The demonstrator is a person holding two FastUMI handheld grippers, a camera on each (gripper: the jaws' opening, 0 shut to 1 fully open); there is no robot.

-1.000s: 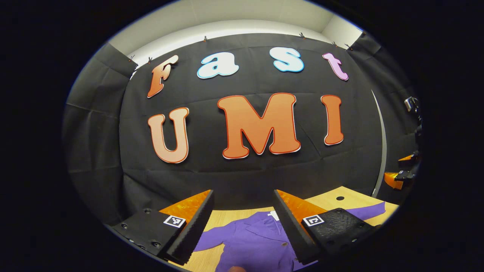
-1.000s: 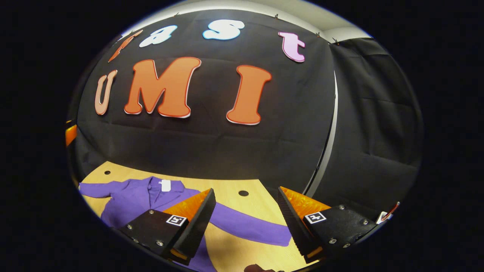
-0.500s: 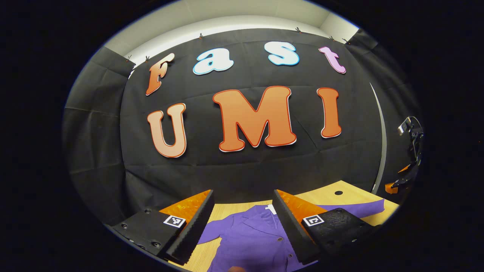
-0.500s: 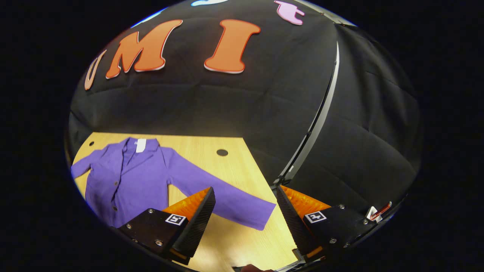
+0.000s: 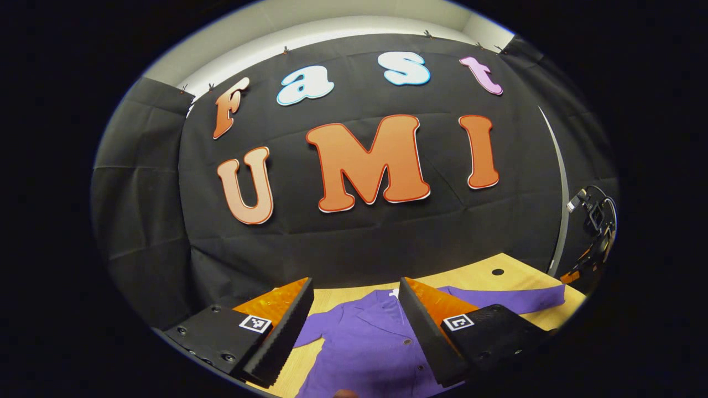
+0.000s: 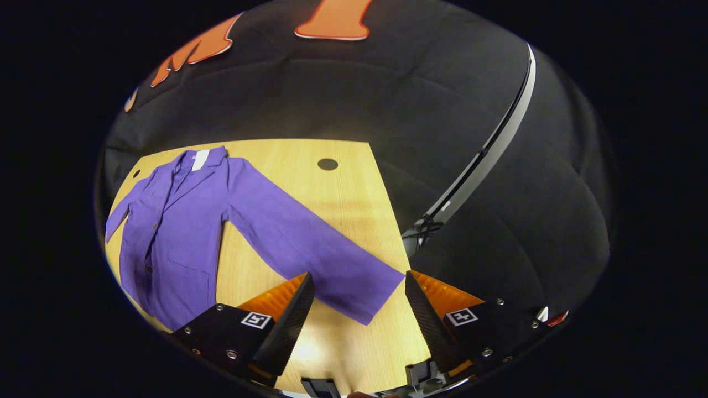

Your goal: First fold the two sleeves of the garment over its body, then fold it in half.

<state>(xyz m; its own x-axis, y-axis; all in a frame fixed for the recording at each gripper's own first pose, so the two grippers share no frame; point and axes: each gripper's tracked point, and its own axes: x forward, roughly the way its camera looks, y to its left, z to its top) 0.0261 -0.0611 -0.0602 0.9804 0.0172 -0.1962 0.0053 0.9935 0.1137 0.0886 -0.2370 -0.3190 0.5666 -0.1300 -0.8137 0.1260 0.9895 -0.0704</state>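
On the tabletop (image 6: 343, 193) the purple jacket (image 6: 177, 237) lies flat, face up, collar toward the booth wall, front buttoned, white tag at the neck. Both sleeves are spread out sideways, neither folded over the body.

Right tool (image 6: 358, 318): fingers wide apart, holding nothing, hovering above the tabletop. Cuff end of the long sleeve (image 6: 310, 249) sits in the gap between the fingers as seen from the right gripper view, nearer the inner finger; no contact visible. That sleeve runs diagonally from the shoulder toward the near right edge of the tabletop. A round hole (image 6: 327, 164) in the tabletop sits beyond the sleeve, near the far edge.

Left tool (image 5: 354, 326): fingers also wide apart, empty, held above the jacket (image 5: 365, 348). Left gripper view looks mostly at the wall, with the collar and chest area between the fingers lower down. Short stretch of the other sleeve (image 5: 312, 331) shows just beside the left finger; the long sleeve (image 5: 514, 298) stretches out to the right past the other finger, toward the tabletop (image 5: 481, 276) corner.
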